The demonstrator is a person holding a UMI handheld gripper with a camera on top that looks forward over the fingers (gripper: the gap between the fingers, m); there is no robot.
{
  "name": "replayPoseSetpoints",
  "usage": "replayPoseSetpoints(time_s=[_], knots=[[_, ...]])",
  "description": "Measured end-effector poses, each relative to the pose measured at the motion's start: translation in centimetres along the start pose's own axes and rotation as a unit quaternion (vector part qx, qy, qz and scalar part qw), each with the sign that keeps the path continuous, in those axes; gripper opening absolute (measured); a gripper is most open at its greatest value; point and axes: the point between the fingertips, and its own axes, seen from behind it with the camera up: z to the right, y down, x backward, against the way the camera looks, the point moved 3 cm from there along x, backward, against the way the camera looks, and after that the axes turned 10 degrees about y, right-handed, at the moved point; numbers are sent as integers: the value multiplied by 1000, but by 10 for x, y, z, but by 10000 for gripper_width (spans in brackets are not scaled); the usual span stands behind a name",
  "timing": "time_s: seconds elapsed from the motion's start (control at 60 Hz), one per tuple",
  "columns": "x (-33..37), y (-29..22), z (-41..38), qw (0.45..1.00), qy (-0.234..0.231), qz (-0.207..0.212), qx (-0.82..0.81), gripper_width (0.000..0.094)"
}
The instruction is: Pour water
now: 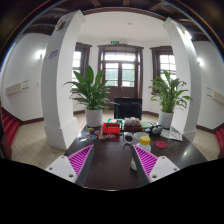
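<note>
- The tool [111, 160] is held spread and empty above the dark surface [105, 165], seemingly lined up for an approach.
- No water vessel can be told for sure; it is probably among the small items [128, 130] well beyond the fingers.
- Those items are too small to be identified.
- Two potted plants [92, 95] are seen behind.

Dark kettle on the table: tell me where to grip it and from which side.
Grip the dark kettle by its handle; the handle's facing is too small to tell. It stands upright on the round table, beyond the right finger, so bring the open gripper level from the near side, steering round the yellow object in front of it.
</note>
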Motion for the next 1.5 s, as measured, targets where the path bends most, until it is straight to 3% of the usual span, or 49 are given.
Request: replayPoseSetpoints(time_s=[0.333, 0.833, 0.867, 0.917, 1.05, 1.283, 1.5], knots=[[-56, 84, 80, 998, 61, -13, 17, 770], [-182, 102, 92, 999, 25, -19, -17, 766], [-186, 101, 91, 999, 24, -17, -18, 754], [-190, 98, 91, 999, 32, -8, -21, 591], [-192, 97, 92, 998, 39, 12, -45, 486], [-197, 96, 88, 998, 45, 0, -38, 466], [-231, 54, 28, 983, -16, -17, -183, 466]])
